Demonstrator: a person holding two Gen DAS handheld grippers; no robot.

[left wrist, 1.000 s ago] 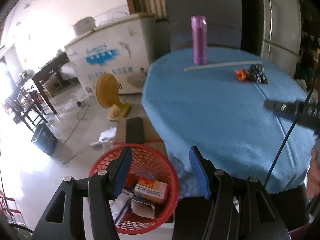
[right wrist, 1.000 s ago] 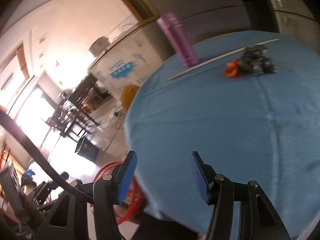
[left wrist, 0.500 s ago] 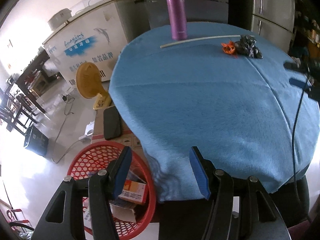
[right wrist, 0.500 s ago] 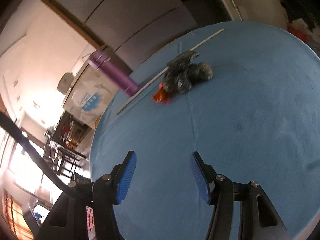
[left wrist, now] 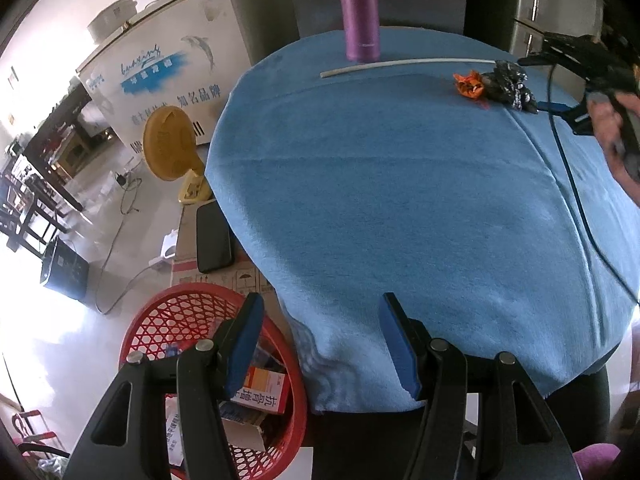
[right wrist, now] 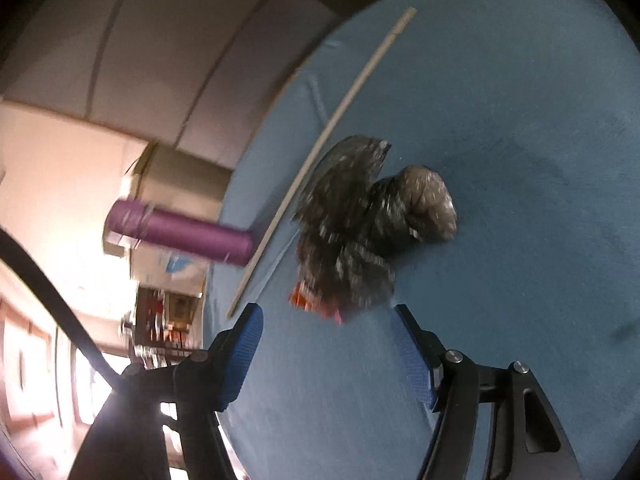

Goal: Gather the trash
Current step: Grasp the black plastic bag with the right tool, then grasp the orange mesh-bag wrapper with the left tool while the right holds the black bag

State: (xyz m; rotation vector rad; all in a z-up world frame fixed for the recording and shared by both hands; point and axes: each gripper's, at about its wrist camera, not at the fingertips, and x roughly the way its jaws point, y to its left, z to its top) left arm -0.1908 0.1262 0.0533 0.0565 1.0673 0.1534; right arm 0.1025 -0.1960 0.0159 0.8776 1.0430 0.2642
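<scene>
A crumpled black plastic bag (right wrist: 368,220) lies on the blue tablecloth (right wrist: 520,160) with an orange wrapper (right wrist: 312,302) against it. My right gripper (right wrist: 326,350) hovers just short of them, rolled to one side, its jaws opening with nothing between them. In the left wrist view the same bag (left wrist: 510,84) and orange wrapper (left wrist: 470,85) lie at the far right of the table, where a hand (left wrist: 612,128) holds the right gripper (left wrist: 548,80). My left gripper (left wrist: 320,344) stands open and empty over the table's near edge, beside a red basket (left wrist: 192,308) holding boxes.
A purple flask (left wrist: 359,12) stands at the table's far side with a long white stick (left wrist: 404,66) lying before it. On the floor to the left are a cardboard box with a black phone (left wrist: 213,238), a yellow fan (left wrist: 170,142) and a white chest freezer (left wrist: 168,64).
My right gripper swept across the table to the black bag, rolled sideways and spread its jaws wider. The left gripper drifted toward the table, so the basket slid lower left.
</scene>
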